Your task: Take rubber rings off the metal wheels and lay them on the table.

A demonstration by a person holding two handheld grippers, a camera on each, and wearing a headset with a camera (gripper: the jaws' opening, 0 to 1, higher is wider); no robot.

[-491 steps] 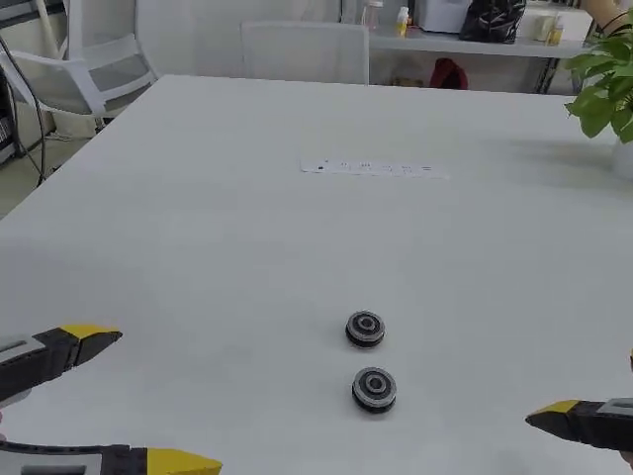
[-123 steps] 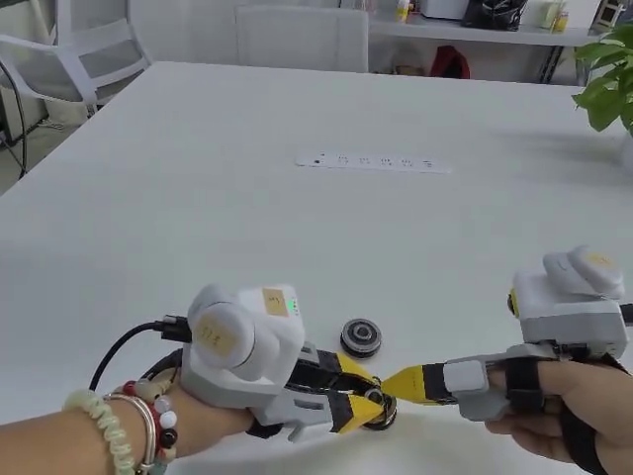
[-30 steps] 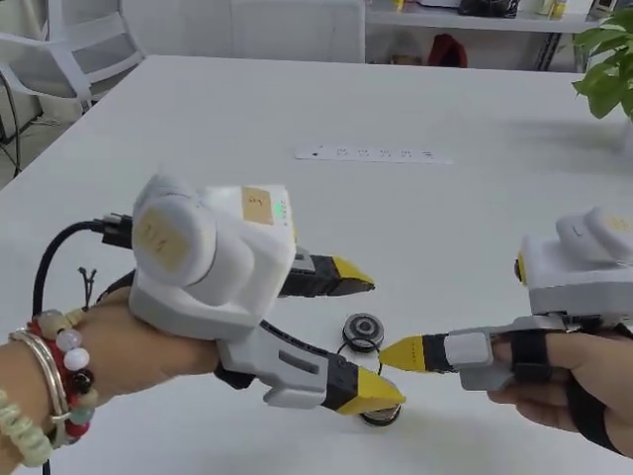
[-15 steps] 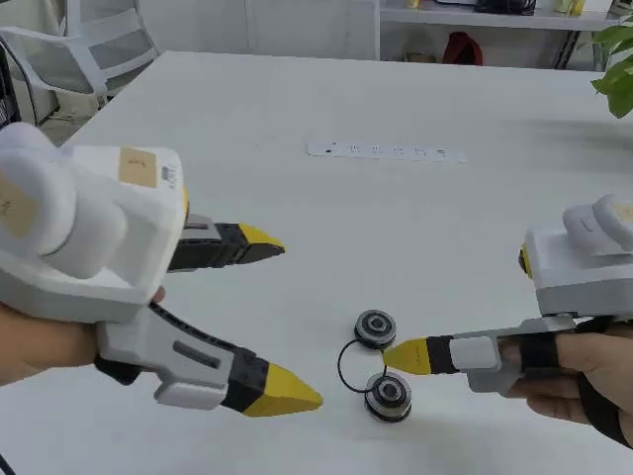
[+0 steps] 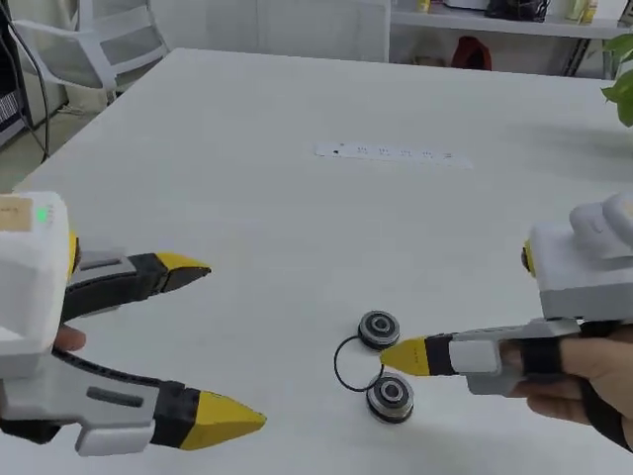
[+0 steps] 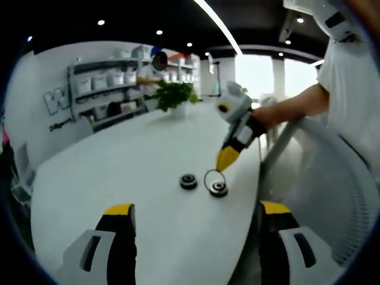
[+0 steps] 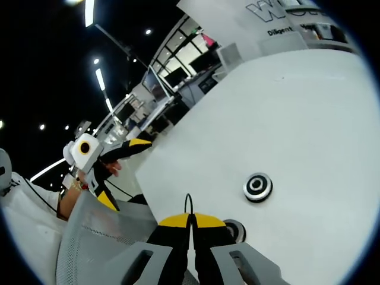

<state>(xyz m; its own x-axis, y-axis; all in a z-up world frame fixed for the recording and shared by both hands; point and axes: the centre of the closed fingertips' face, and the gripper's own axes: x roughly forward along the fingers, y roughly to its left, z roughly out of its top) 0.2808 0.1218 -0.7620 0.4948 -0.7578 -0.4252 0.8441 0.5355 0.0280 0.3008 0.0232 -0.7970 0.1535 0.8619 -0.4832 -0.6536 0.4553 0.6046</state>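
Two metal wheels lie near the table's front edge, one farther and one nearer. My right gripper reaches in from the right between them, shut on a thin black rubber ring that loops out to the left of its tip. In the right gripper view the ring rises from the closed tips, with the wheels beside them. My left gripper is open and empty, well to the left. The left gripper view has the wheels and ring ahead.
A white power strip lies at the middle of the white table. Chairs stand past the far left corner and a plant at the right edge. Bare tabletop lies on all sides of the wheels.
My left gripper has drawn back to the left, away from the wheels, still open. The right gripper stays by the wheels holding the ring.
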